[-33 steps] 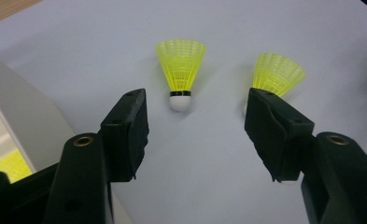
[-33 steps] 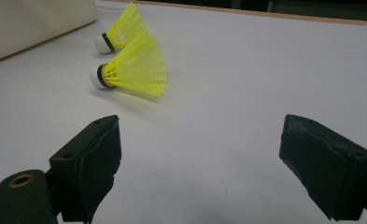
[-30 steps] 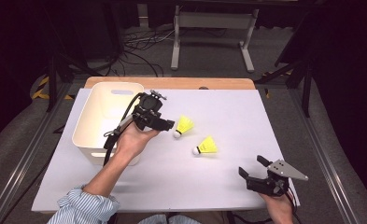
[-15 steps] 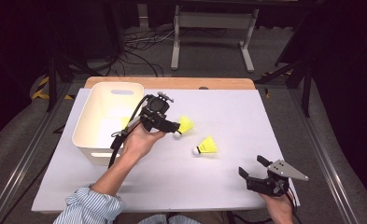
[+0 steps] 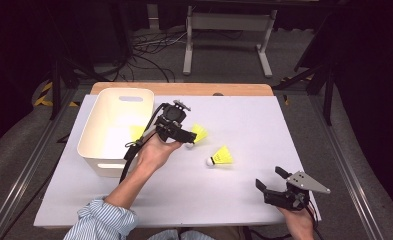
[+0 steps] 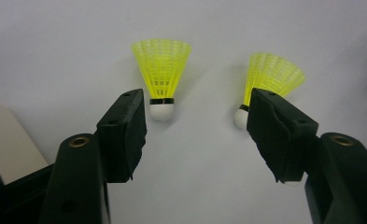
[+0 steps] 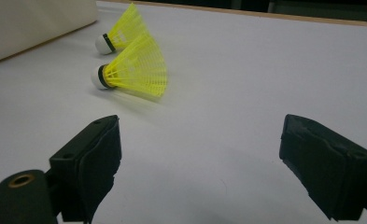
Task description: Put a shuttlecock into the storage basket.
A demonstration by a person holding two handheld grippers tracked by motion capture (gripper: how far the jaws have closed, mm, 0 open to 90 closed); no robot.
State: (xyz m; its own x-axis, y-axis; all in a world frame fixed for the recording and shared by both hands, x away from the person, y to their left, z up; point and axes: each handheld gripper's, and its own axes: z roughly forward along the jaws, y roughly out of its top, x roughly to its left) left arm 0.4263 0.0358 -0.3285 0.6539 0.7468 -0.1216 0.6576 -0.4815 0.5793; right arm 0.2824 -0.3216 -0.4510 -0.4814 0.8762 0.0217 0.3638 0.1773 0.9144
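From the high view, my left tongs (image 5: 188, 136) hang over the near shuttlecock (image 5: 197, 135), just beside the white bin (image 5: 96, 160). A third shuttlecock (image 5: 137, 132) already lies inside that bin, so I judge the job is to gather them there one by one. The second shuttlecock (image 5: 220, 157) lies loose on the table (image 5: 244, 120), a little apart from the first. My right tongs (image 5: 274, 184) wait at the table's near right corner, well apart from everything.

In the left gripper view, my left tongs (image 6: 197, 126) stand released, nothing pressed between them. One shuttlecock (image 6: 162, 74) lies ahead in the gap, closer to one jaw, and the other (image 6: 271, 79) peeks past the opposite jaw.

In the right gripper view, my right tongs (image 7: 200, 154) gape wide over bare table, both shuttlecocks (image 7: 134, 67) (image 7: 120, 28) lying farther off on their sides.
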